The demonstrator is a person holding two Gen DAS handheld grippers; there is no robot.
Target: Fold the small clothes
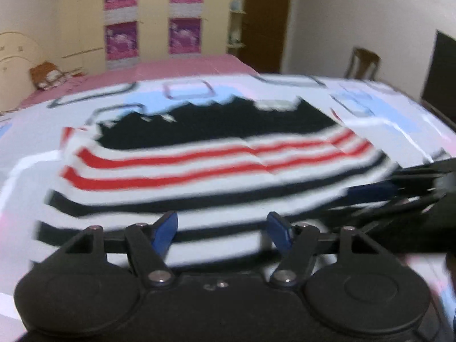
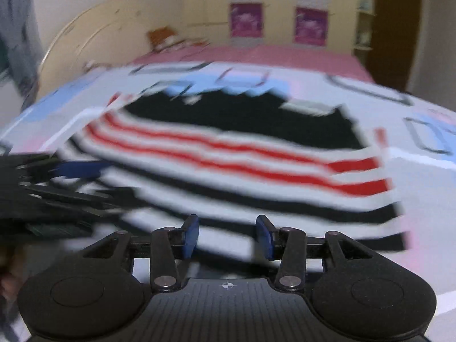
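Note:
A small striped garment, black at the far end with red, white and black stripes, lies flat on a patterned sheet; it also shows in the right wrist view. My left gripper is open, its blue pads apart over the garment's near hem. My right gripper is open over the near hem too. Each gripper shows in the other's view: the right gripper at the garment's right edge, the left gripper at its left edge. Both frames are motion-blurred.
The sheet with blue and pink squares covers a bed with pink bedding behind. A cream wardrobe with purple panels stands at the back. A wooden chair and a dark screen stand at the right.

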